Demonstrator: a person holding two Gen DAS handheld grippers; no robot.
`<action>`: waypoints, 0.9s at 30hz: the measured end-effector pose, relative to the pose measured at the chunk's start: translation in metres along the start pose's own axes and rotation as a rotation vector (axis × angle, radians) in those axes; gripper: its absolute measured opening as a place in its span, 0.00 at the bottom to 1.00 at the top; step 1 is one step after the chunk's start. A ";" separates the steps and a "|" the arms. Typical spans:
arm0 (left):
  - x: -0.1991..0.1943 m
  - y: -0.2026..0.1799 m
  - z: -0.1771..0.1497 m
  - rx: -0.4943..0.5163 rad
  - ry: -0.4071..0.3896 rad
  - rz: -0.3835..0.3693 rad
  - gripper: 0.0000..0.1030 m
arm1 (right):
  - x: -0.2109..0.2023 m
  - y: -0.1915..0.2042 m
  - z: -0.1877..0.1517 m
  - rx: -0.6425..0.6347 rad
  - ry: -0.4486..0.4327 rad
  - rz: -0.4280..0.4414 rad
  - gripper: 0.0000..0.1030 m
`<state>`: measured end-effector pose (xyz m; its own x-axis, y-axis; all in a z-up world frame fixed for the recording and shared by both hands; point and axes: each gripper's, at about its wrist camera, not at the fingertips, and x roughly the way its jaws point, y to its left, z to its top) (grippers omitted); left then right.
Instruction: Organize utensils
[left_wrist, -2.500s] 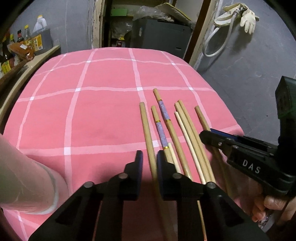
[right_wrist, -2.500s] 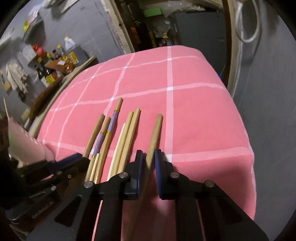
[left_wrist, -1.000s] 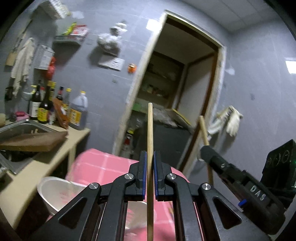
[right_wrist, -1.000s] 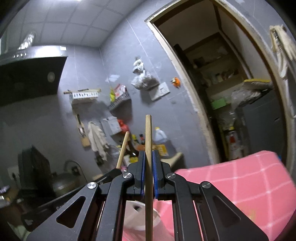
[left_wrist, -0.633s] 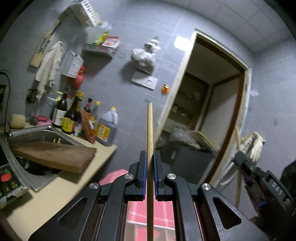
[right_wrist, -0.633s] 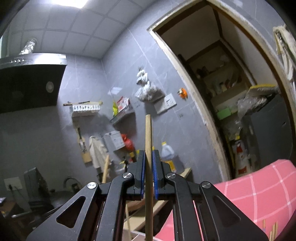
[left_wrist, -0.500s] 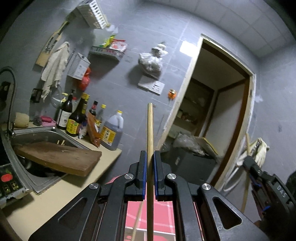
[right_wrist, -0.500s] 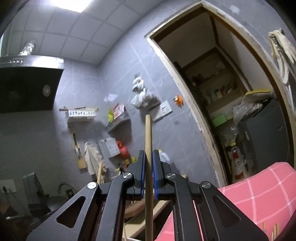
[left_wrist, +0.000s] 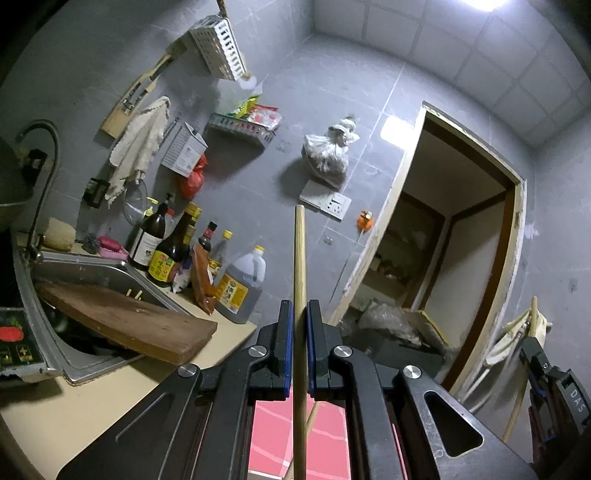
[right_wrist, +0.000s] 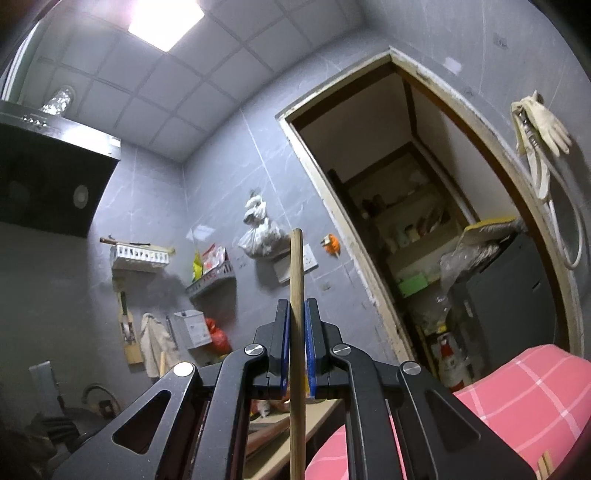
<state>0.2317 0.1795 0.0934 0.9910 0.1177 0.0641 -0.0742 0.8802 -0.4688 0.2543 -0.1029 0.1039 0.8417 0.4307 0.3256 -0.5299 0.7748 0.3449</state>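
Observation:
My left gripper (left_wrist: 299, 314) is shut on a wooden chopstick (left_wrist: 299, 258) that stands upright between the jaws, its tip high against the grey wall. My right gripper (right_wrist: 297, 314) is shut on another wooden chopstick (right_wrist: 297, 273), also upright. The right gripper also shows at the right edge of the left wrist view (left_wrist: 533, 350), with its chopstick (left_wrist: 522, 376). Both views point up and away from the pink checked tablecloth (right_wrist: 517, 398). Ends of other chopsticks (right_wrist: 543, 459) lie on the cloth at the lower right.
A steel sink (left_wrist: 92, 266) with a wooden cutting board (left_wrist: 122, 321) across it is at the left, on a beige counter (left_wrist: 92, 398). Several bottles (left_wrist: 166, 251) and an oil jug (left_wrist: 242, 284) stand by the wall. A doorway (right_wrist: 424, 236) opens at the right.
Both grippers have lifted their chopsticks off the cloth and tilted upward. Over the last half second both views tipped further up, showing more ceiling and less cloth.

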 end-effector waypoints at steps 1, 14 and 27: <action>-0.001 0.001 -0.001 -0.005 -0.008 0.005 0.04 | -0.002 -0.001 -0.001 -0.001 -0.014 0.000 0.06; -0.002 0.006 -0.007 -0.019 -0.020 0.014 0.04 | 0.004 0.005 0.014 0.013 -0.065 0.016 0.06; -0.006 0.006 -0.012 -0.011 -0.015 0.014 0.05 | 0.006 0.000 0.008 0.034 -0.046 -0.005 0.06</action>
<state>0.2264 0.1787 0.0792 0.9880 0.1371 0.0709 -0.0867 0.8731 -0.4797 0.2583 -0.1046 0.1130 0.8391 0.4048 0.3633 -0.5296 0.7604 0.3759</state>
